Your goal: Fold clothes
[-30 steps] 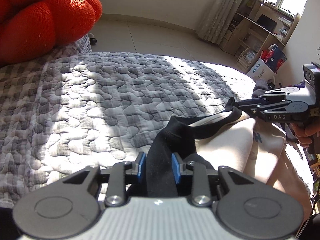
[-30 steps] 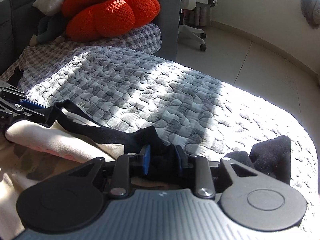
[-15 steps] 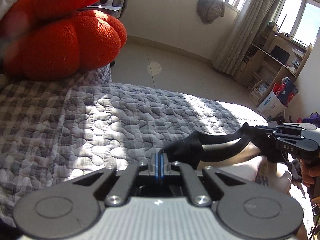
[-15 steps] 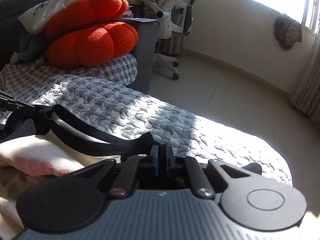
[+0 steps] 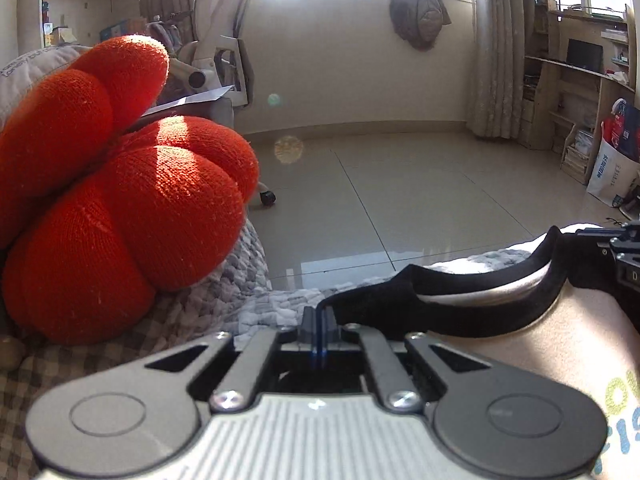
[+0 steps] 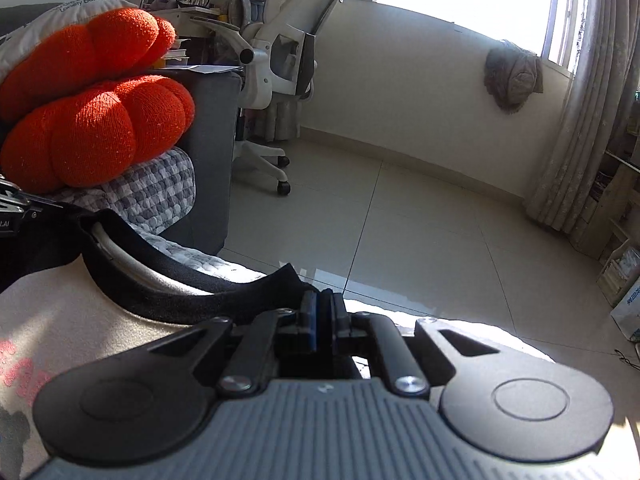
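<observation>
Left wrist — shirt collar (image 5: 400, 308) pinched in jaws, right likewise.

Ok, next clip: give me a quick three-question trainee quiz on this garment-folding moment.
1. True or false: the left tongs are shut on the black collar of the cream garment.
2. What do the right tongs grip? A) the orange cushion B) the black collar C) the office chair
3. Fill in: between the two tongs the collar band runs ____ (taut or crumpled).

Key: 1 true; 2 B; 3 taut.
</observation>
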Demonstrator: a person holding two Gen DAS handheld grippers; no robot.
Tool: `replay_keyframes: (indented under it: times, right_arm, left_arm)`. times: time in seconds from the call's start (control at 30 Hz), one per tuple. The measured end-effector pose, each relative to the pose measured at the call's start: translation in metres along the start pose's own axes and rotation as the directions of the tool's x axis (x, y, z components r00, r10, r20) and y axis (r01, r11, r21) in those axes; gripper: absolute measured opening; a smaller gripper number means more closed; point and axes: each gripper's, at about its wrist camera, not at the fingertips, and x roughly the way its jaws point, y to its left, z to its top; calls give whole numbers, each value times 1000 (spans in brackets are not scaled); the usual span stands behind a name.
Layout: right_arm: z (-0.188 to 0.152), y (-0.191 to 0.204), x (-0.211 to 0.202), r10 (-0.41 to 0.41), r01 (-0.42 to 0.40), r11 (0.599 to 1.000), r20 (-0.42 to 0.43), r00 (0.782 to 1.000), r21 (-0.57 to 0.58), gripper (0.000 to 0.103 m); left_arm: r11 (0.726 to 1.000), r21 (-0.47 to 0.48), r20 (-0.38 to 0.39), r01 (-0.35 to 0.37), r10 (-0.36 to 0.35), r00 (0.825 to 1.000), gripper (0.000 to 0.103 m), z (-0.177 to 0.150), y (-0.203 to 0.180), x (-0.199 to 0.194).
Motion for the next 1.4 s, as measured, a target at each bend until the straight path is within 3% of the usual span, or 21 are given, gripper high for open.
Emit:
replay_keyframes:
  times: [0.3,0.4,0.5,0.57,0.63,0.7,0.83,0.9,0.93,1.03,1.1,1.2,1.27,1.4]
  right_arm:
    - [-12,9,38,-14,12,999,-86,996,-34,7]
    - [-7,-3,33,32,-29,999,-95,995,28,8]
    - [-3,-26,26,133,-119,978,-73,988,170,22]
    - [1,-37,27,170,-150,961,-66,983,231,44]
    - [3,-42,30,198,-175,949,-65,978,262,50]
    - [4,-43,33,225,-198,942,-69,972,272,50]
    - [1,-29,48,207,-177,960,-119,971,218,49]
    - [-1,-27,46,237,-209,951,-103,966,228,27]
    - [-2,-25,43,260,-234,946,-92,961,225,16]
    - [-2,-11,31,193,-185,975,-60,979,124,12]
    - [-1,-4,20,136,-135,988,-7,991,80,9]
    - [3,2,10,63,-67,996,73,995,52,8]
    - [5,10,12,32,-33,999,93,995,9,8]
    - [1,18,39,18,-17,1000,1,1000,-14,8]
  left_arm:
    - [999,29,-24,-35,35,999,2,-16,-4,23]
    - [997,-57,-29,48,-50,998,5,-9,10,19]
    - [971,-178,-13,158,-163,986,11,-4,31,21]
    - [959,-209,-27,189,-199,980,15,-3,36,27]
    - [945,-233,-51,228,-246,968,16,-2,40,36]
    - [926,-255,-77,278,-306,949,15,-2,39,44]
    - [921,-259,-85,291,-322,943,11,-1,32,46]
    - [915,-251,-81,317,-346,935,1,-3,29,43]
    - [915,-238,-70,326,-351,934,1,-5,27,39]
    - [923,-202,-21,326,-337,941,0,-12,20,27]
    - [942,-199,68,270,-262,963,0,-15,20,14]
    - [974,-140,181,179,-153,972,0,-12,15,-2]
    - [985,-97,177,142,-123,976,0,-7,8,2]
    - [995,-45,89,89,-84,992,0,-3,0,26]
